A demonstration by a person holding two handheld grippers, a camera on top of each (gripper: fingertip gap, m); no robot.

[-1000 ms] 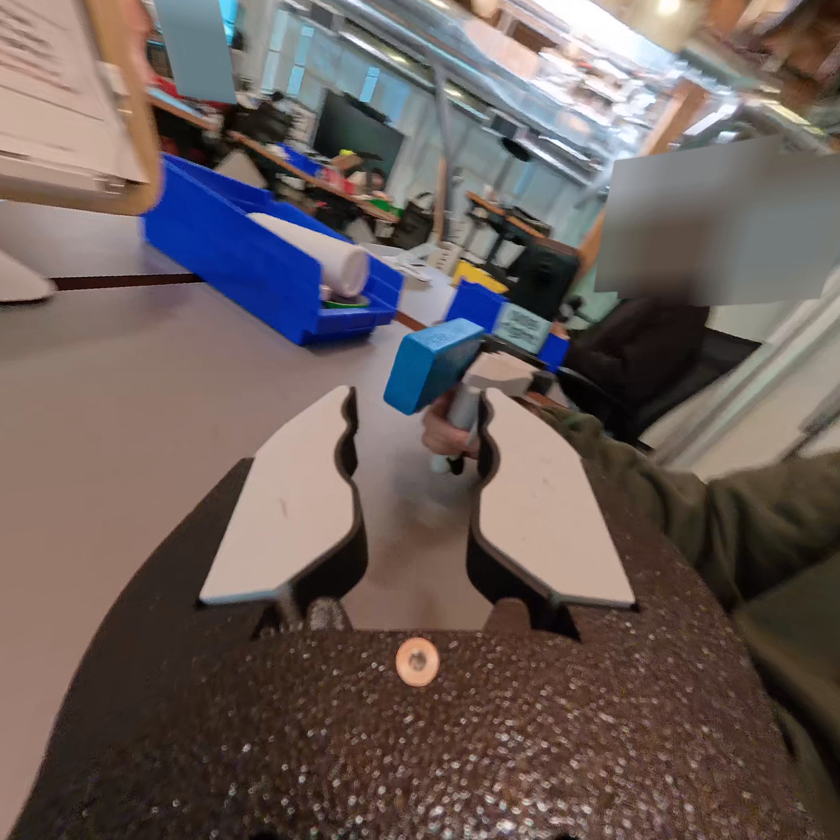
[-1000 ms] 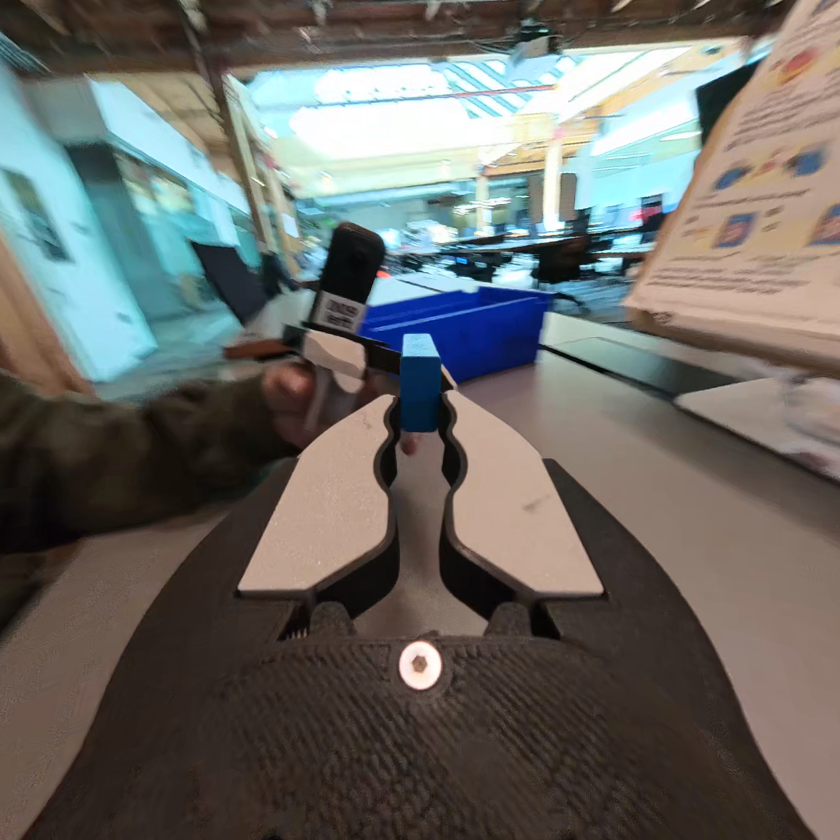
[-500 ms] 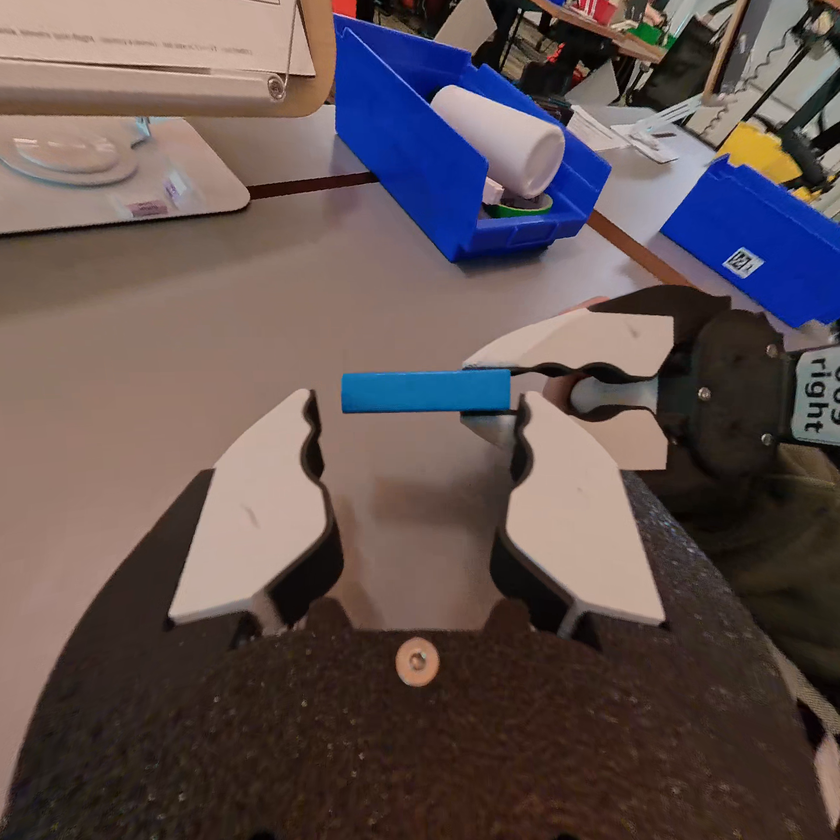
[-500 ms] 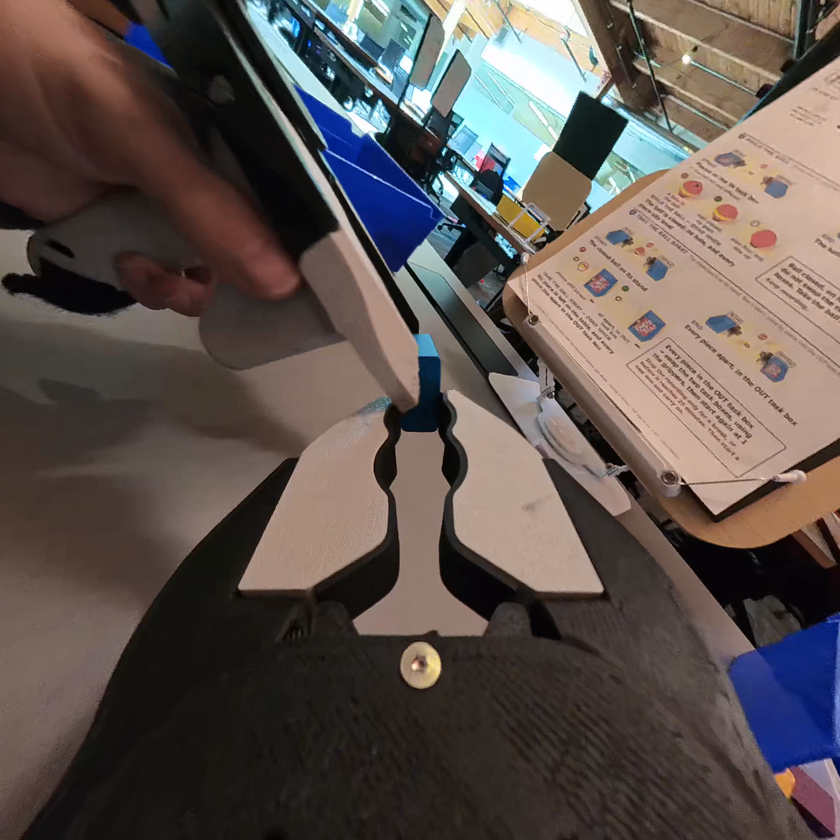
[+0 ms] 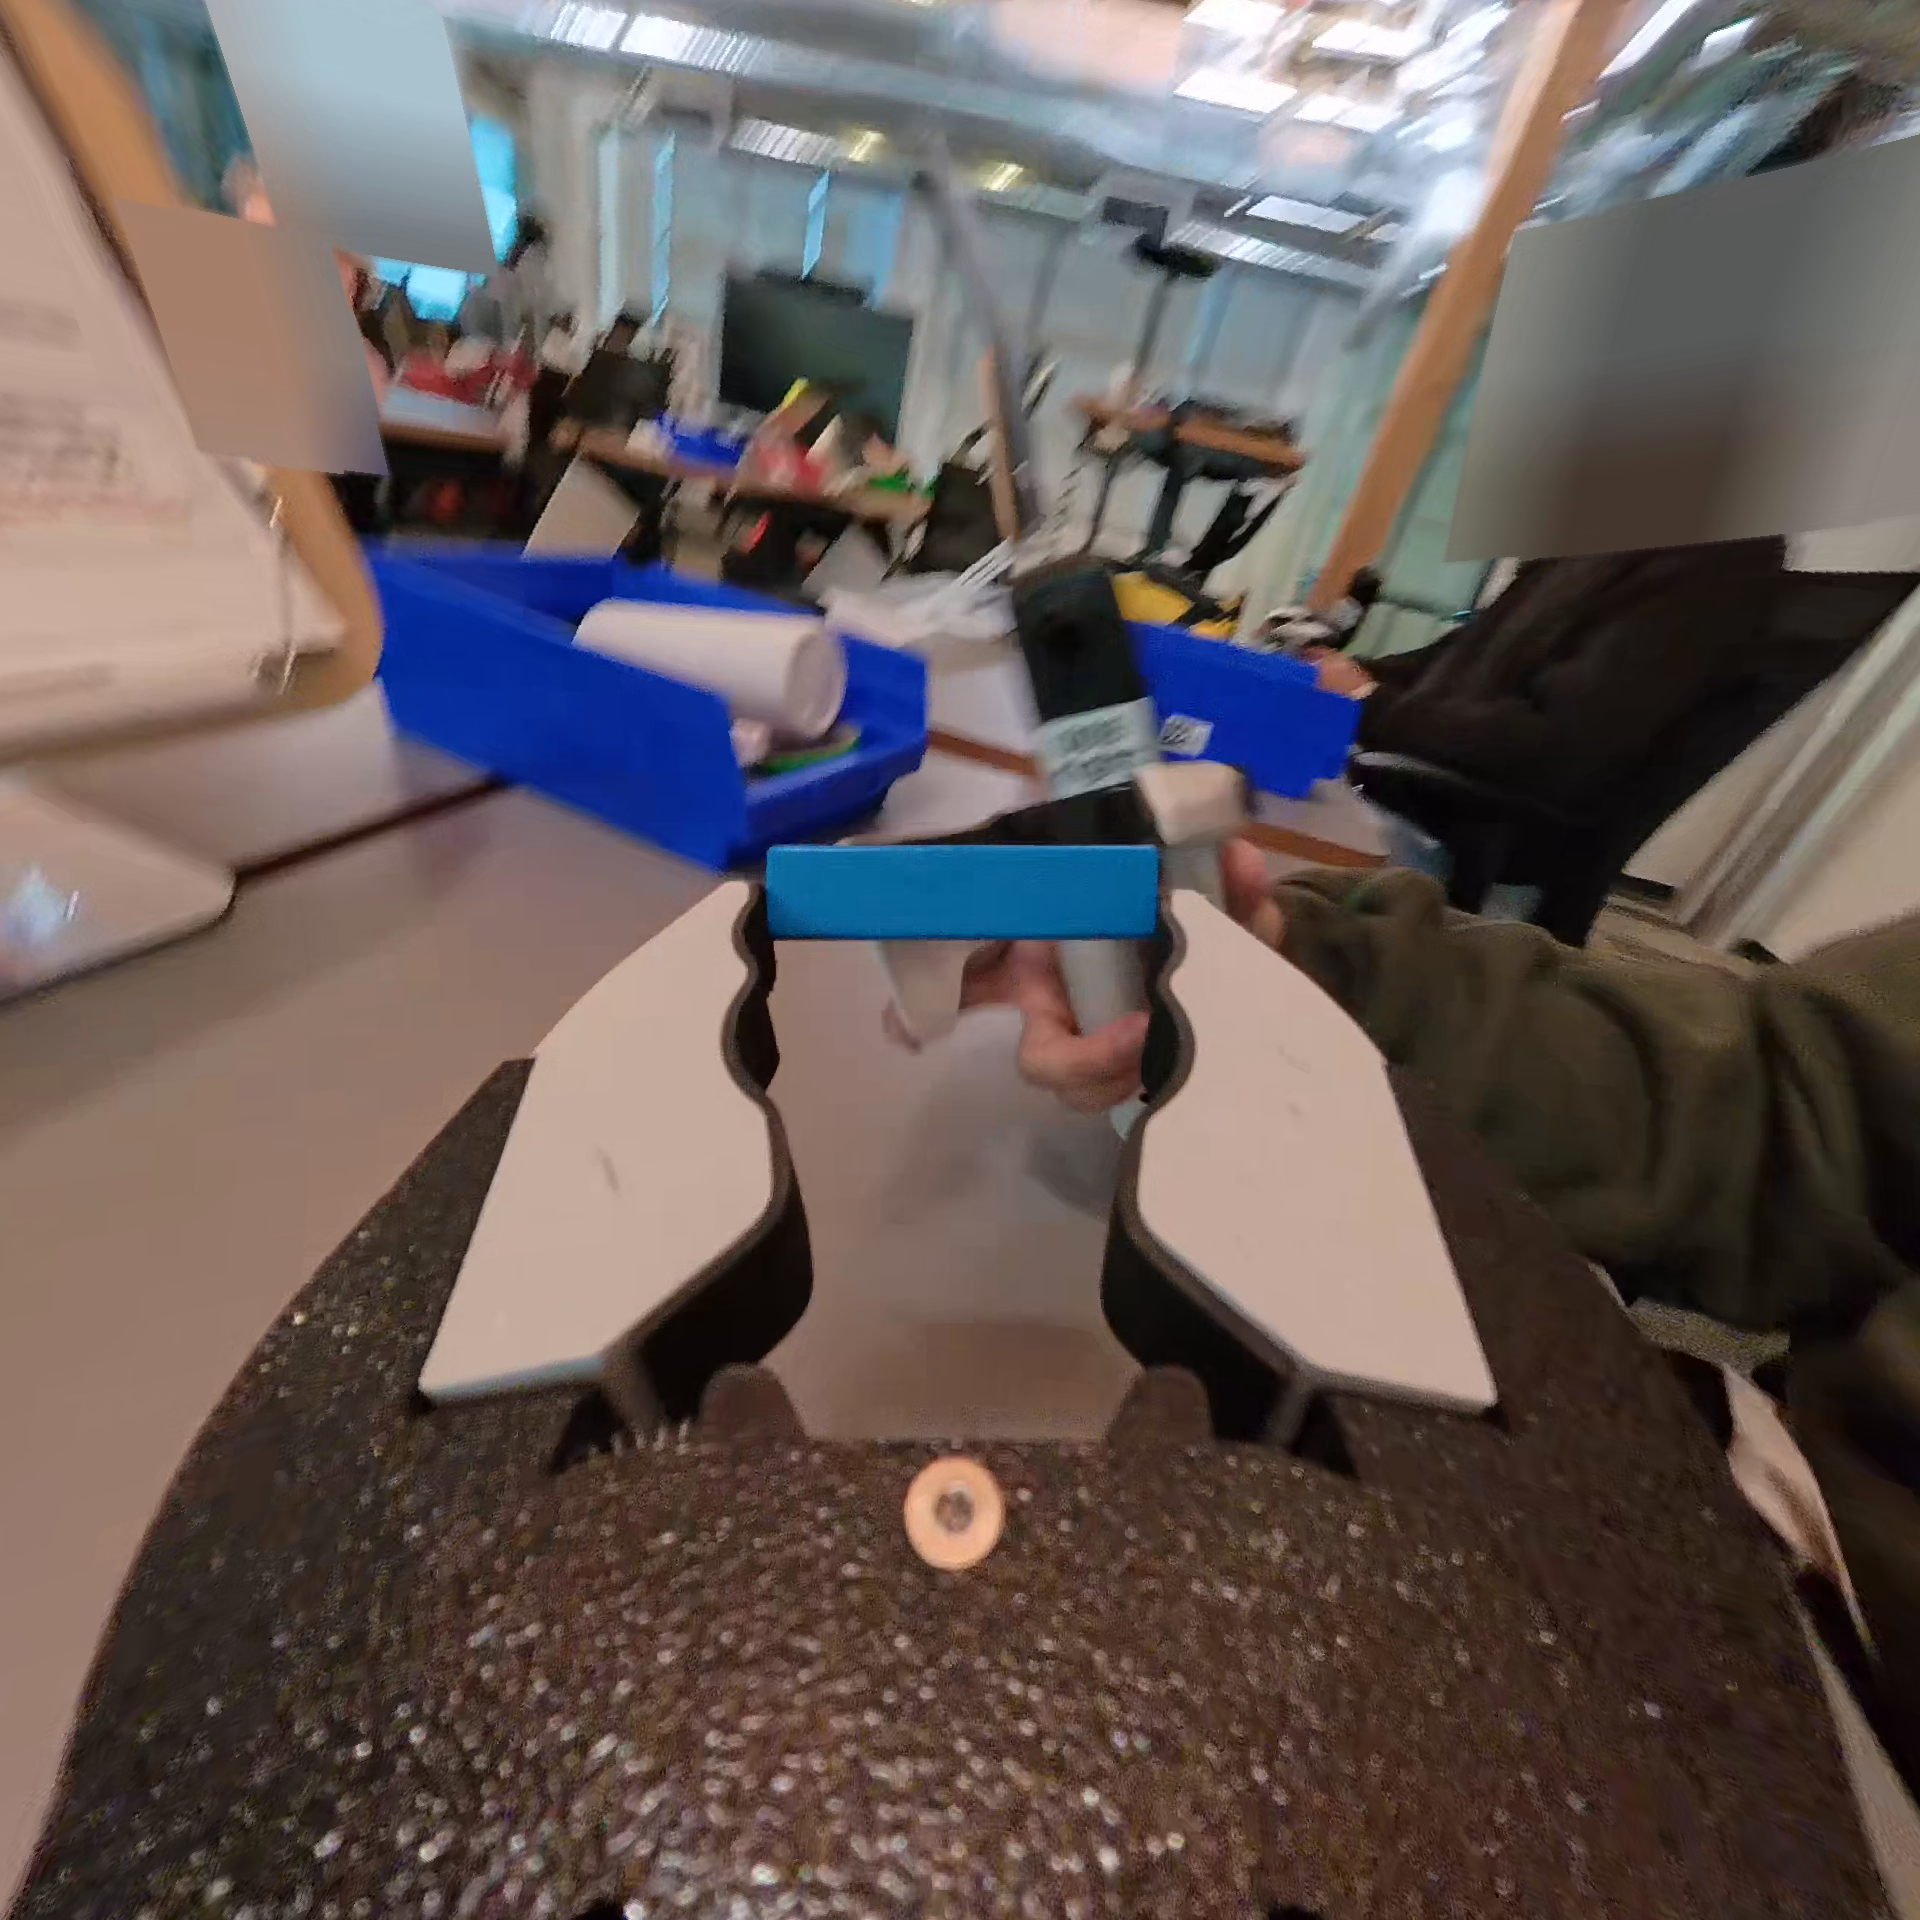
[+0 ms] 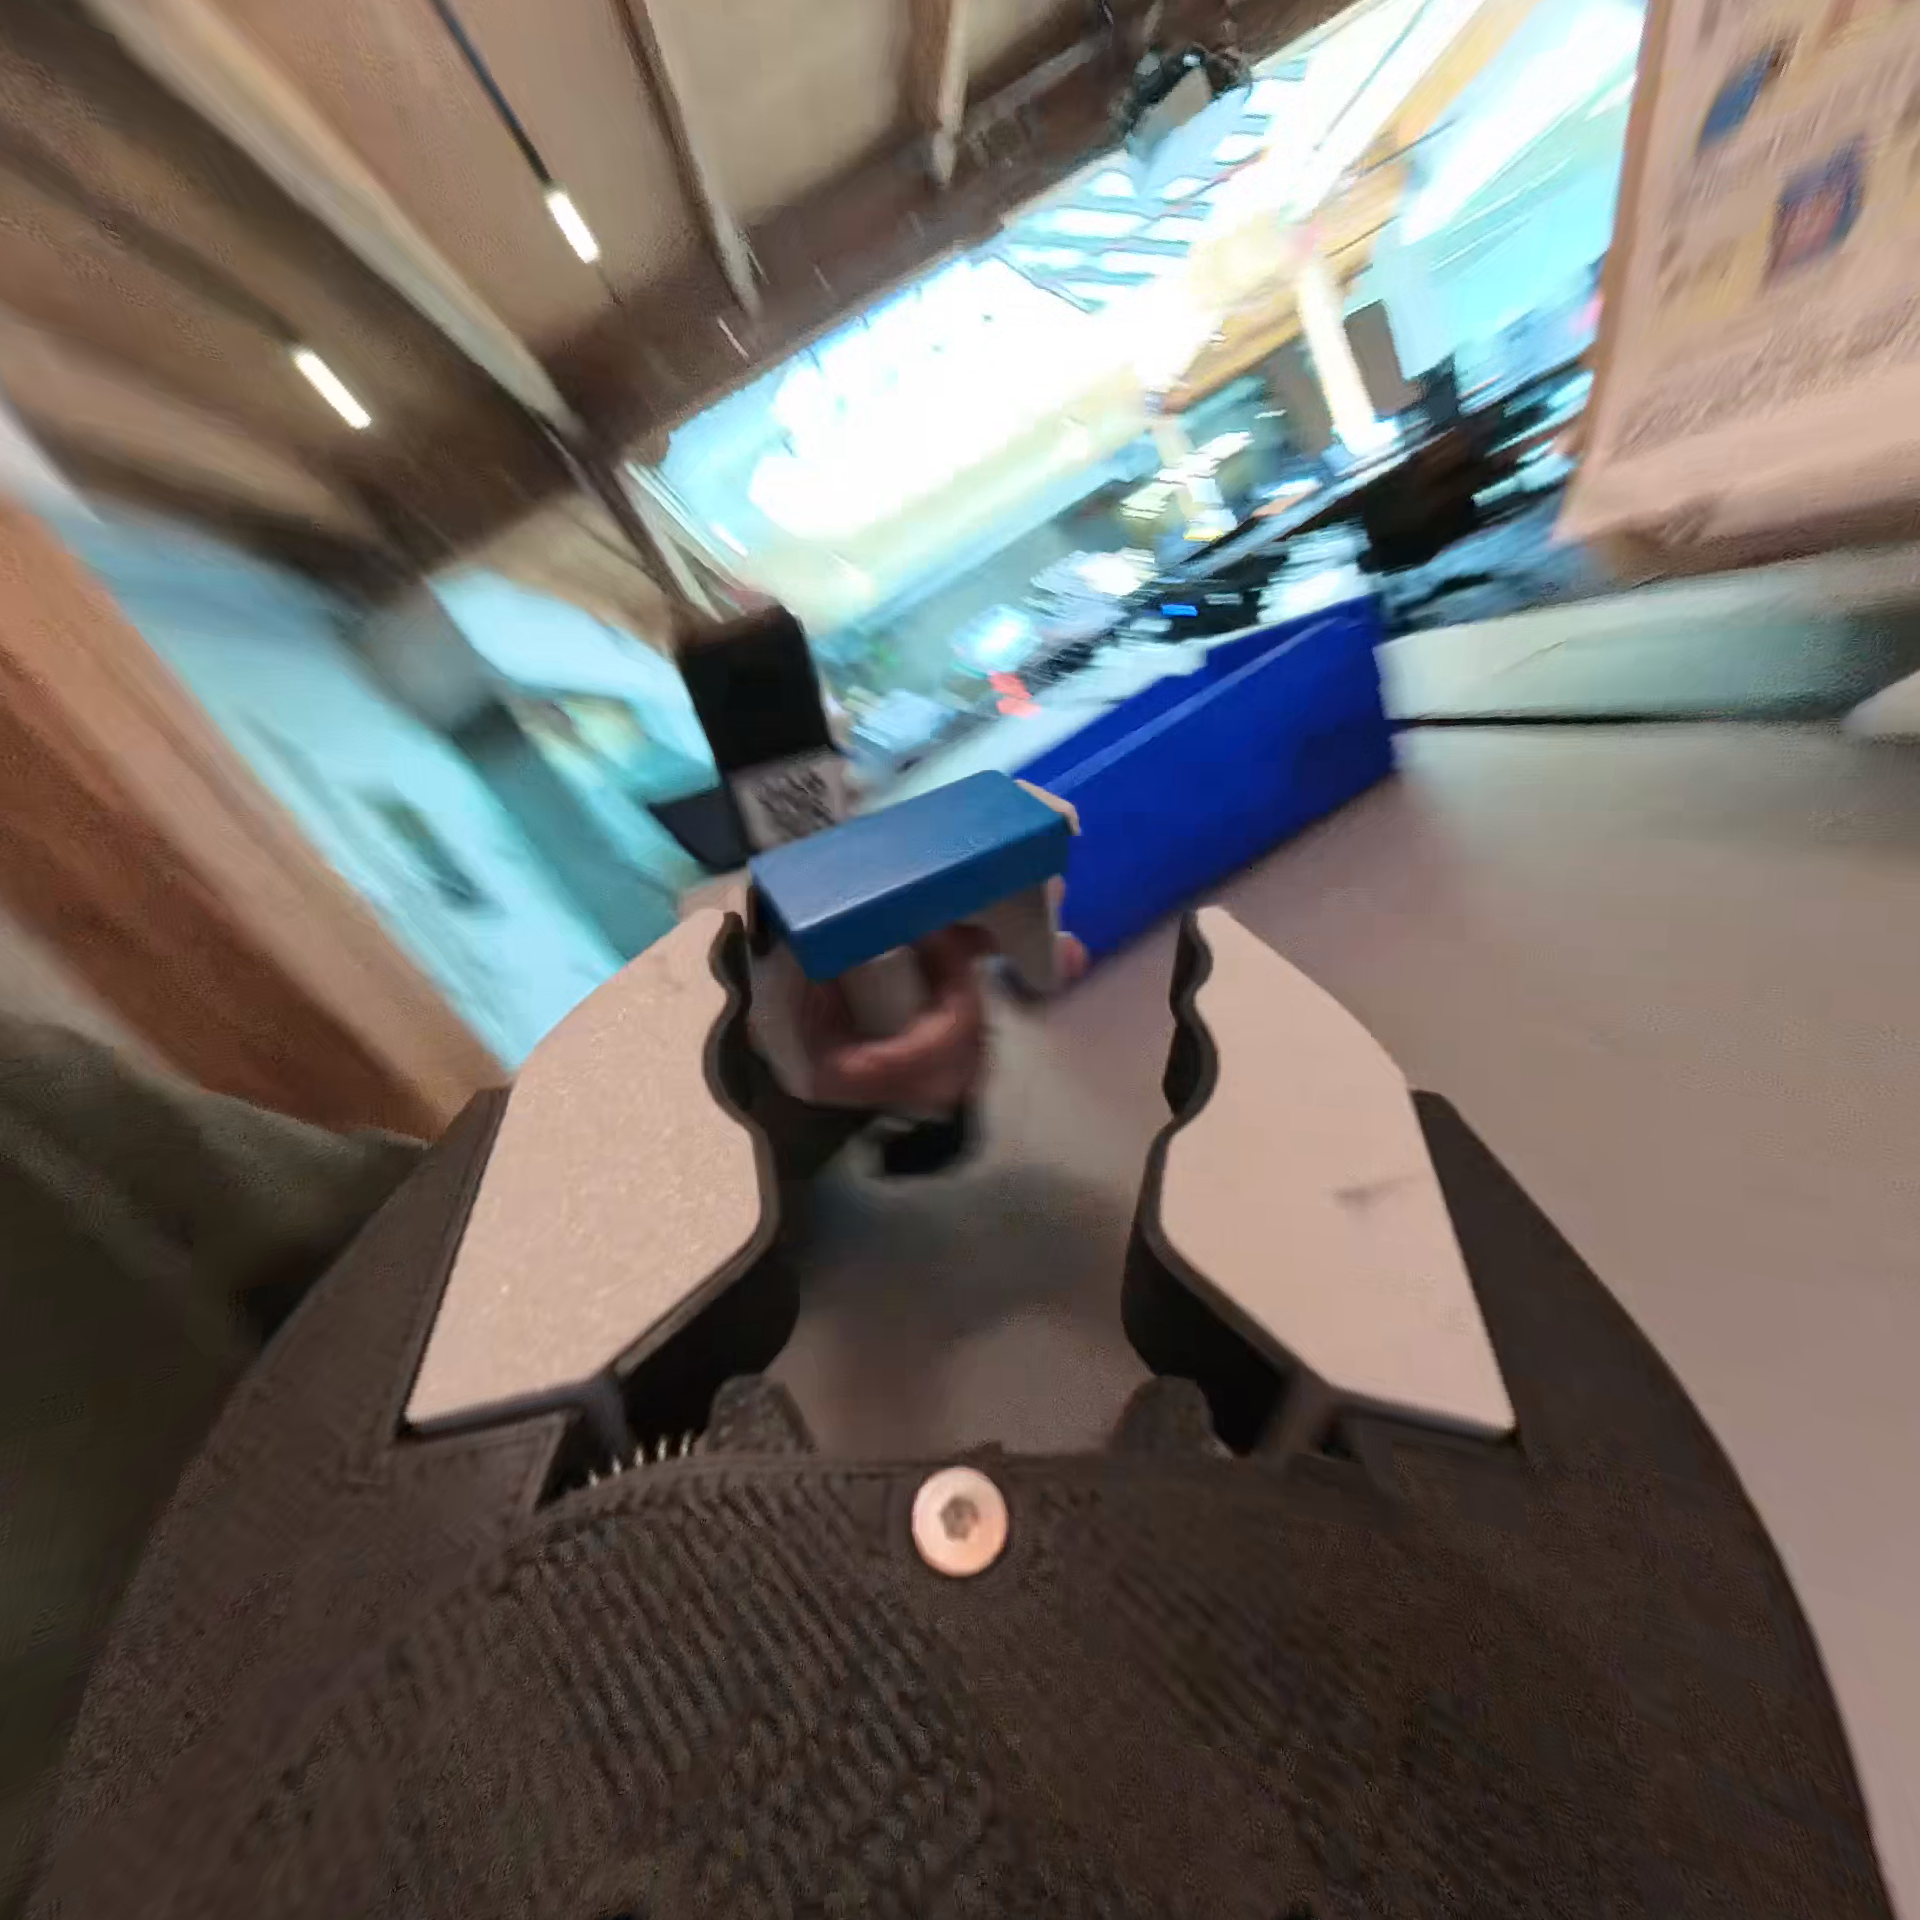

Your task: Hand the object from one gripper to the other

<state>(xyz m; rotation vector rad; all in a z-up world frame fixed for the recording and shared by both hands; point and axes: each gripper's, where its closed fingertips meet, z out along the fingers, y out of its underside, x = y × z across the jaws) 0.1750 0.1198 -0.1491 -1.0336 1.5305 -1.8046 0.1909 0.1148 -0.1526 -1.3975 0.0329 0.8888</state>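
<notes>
With the block (image 5: 960, 891) clamped endwise in our left gripper (image 5: 960, 914) and our right gripper (image 6: 961, 935) wide open and empty, the handover looks done, so we draw apart

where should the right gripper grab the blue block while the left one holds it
Probably the middle span. The left gripper is clamped on the two short ends of the block, so only the long middle is free. The open right gripper should come from the far side, facing the left, turned so its jaws close on the broad flat faces, where the block is thin.
</notes>
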